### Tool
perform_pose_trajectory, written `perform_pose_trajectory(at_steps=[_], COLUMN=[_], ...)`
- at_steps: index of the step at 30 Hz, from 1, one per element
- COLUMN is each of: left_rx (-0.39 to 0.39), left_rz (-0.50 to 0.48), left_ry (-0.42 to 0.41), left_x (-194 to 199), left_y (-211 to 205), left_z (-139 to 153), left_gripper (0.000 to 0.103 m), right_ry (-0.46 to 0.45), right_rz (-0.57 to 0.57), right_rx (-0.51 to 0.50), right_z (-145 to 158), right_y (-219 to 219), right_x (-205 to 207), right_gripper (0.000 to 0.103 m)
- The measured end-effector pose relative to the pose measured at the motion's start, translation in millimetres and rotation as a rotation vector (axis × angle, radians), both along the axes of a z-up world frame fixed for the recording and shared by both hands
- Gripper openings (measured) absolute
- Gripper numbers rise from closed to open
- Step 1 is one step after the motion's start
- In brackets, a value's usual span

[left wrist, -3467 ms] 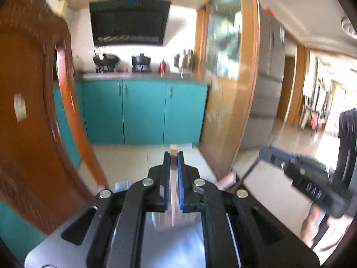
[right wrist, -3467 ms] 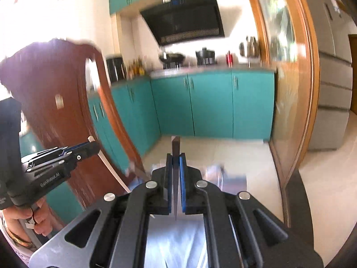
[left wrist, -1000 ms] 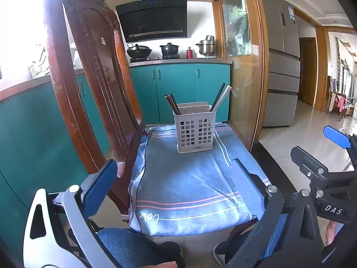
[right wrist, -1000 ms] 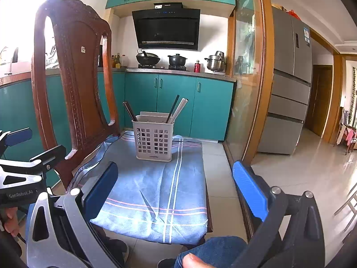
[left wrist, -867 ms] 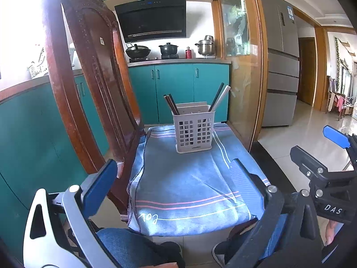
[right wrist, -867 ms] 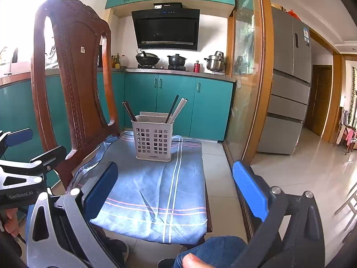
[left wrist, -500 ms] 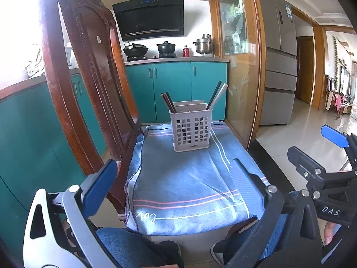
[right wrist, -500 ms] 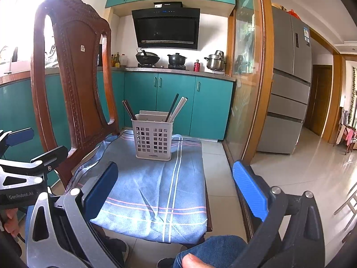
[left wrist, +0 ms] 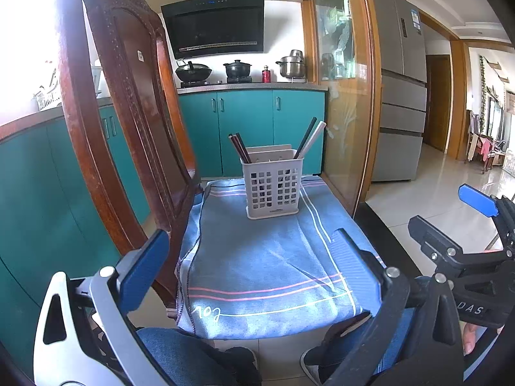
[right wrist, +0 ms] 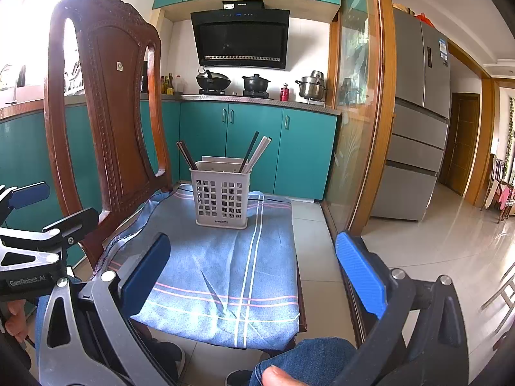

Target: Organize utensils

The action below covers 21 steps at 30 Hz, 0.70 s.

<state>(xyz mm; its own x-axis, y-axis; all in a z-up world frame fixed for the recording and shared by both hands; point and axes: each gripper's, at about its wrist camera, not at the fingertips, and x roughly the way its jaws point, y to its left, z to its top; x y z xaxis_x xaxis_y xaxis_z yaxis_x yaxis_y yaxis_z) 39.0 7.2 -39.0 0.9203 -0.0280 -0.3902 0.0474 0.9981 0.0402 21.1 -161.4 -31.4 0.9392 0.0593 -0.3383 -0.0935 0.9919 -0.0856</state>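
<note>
A white slotted utensil basket [left wrist: 273, 186] stands upright at the far end of a chair seat covered with a blue striped cloth [left wrist: 257, 257]. Dark chopsticks [left wrist: 239, 148] lean out at its left, and a dark and a white utensil [left wrist: 310, 138] at its right. The basket also shows in the right wrist view [right wrist: 221, 197]. My left gripper [left wrist: 251, 263] is open and empty, well short of the basket. My right gripper [right wrist: 254, 267] is open and empty too, over the seat's near end.
The carved wooden chair back [left wrist: 128, 122] rises at the left of the seat. A glass door in a wood frame [left wrist: 347, 96] stands to the right. Teal cabinets [left wrist: 251, 128] are behind, tiled floor [right wrist: 434, 251] to the right. The person's knees [right wrist: 305, 363] are below the seat.
3.5 s ago both grippers were shut on utensils close over the basket; now both are open, empty and drawn back. In the last second both views hardly shifted.
</note>
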Motion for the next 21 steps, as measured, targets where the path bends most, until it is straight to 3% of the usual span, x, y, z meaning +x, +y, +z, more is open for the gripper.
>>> perform_pose_trajectory(at_steps=[21], left_rx=[-0.008], left_rz=[-0.001], left_ry=[0.029], left_x=[9.3], left_y=[-0.2], left_z=[-7.1], left_gripper=[0.1], right_ry=[0.024], right_rz=[0.003], right_rx=[-0.004], right_z=[-6.7], right_y=[-0.2], right_x=[7.4], right_gripper=[0.1])
